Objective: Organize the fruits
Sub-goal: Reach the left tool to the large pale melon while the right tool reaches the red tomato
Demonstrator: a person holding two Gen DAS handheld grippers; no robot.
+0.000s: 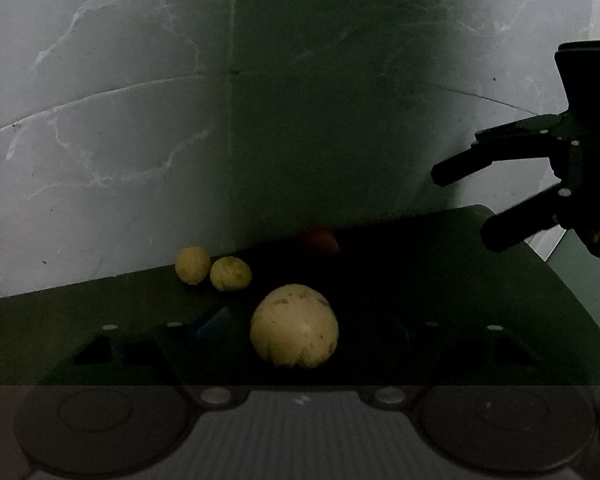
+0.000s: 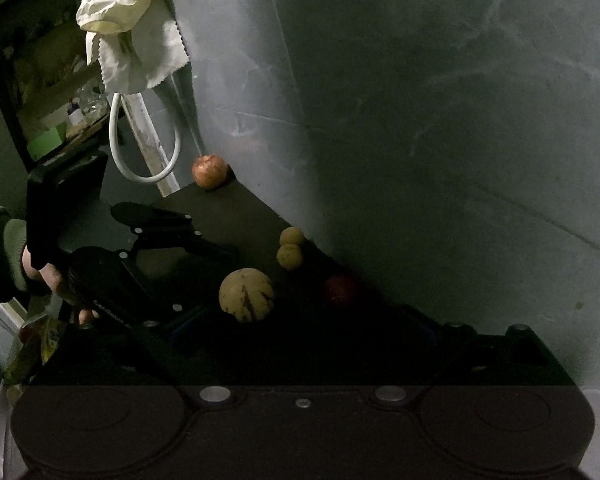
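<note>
The scene is dim. On the dark counter (image 1: 440, 280) there lie several fruits against a grey marble-like wall (image 1: 120, 120).

In the left wrist view, the large yellow fruit (image 1: 294, 326) lies straight ahead of the left gripper (image 2: 204, 236), between the lines of its two fingers and close in front of them. It rests on the counter and nothing touches it. The left fingers themselves are very dark here; they stand wide apart and hold nothing. Beyond them and a little to the left, two small yellow fruits (image 1: 212, 271) lie side by side and touch each other, near the wall. Further back, slightly right of the middle, the dark red fruit (image 1: 320, 241) is hardly visible in the shadow.

The right gripper (image 1: 460, 200) enters from the right side of this view, above the counter. Its two fingers (image 1: 456, 166) are spread wide, with nothing between them, and they are well apart from every fruit.

In the right wrist view, the large yellow fruit is ahead and to the left of the right fingers, and the dark red fruit is nearly straight ahead, near the wall. An orange-red fruit (image 2: 209, 171) sits alone at the far corner of the counter, well apart from the others. The person's left hand (image 2: 56, 280) holds the left gripper. A white cloth (image 2: 132, 40) hangs above at the left, with a white cable (image 2: 116, 148) looping under it.
</note>
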